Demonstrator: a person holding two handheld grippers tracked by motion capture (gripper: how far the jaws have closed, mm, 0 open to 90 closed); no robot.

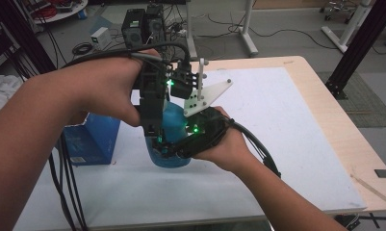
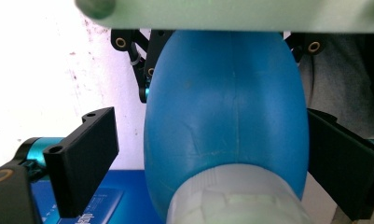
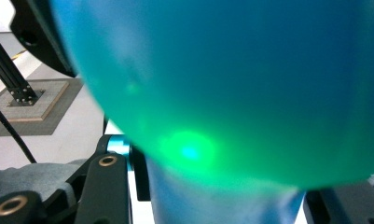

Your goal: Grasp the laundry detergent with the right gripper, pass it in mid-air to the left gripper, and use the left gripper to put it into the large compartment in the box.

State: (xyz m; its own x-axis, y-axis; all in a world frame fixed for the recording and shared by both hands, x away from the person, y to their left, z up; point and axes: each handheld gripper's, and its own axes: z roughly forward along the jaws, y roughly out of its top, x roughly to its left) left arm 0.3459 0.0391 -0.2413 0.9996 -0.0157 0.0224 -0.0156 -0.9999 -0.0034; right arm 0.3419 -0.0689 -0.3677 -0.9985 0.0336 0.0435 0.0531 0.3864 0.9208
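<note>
A blue bottle (image 1: 173, 126) stands on the white mat (image 1: 287, 134) that covers the light wooden table (image 1: 335, 125), and everything else is best placed against it. The left tool (image 1: 154, 122) comes down on the bottle from above and from its left side, gripped by the person's left hand (image 1: 109, 89). In the left gripper view the bottle's rounded blue body (image 2: 226, 116) and its pale, ribbed lower part (image 2: 231, 200) lie between the two black jaws; the jaw on the left of that view stands clear of the bottle with a strip of white mat between them, and the other sits just beside the bottle's edge, so this tool is spread and not pressing. The right tool (image 1: 193, 139) lies low against the bottle's right side, held by the right hand (image 1: 229, 144), with its grey three-cornered plate (image 1: 207, 96) rising just above the bottle. In the right gripper view the bottle (image 3: 231, 84) is very close and blurred, with a green light spot on it; whether these jaws are clamped on it I cannot tell. A blue box (image 1: 92, 139) sits on the mat just left of the bottle, partly behind the left forearm.
</note>
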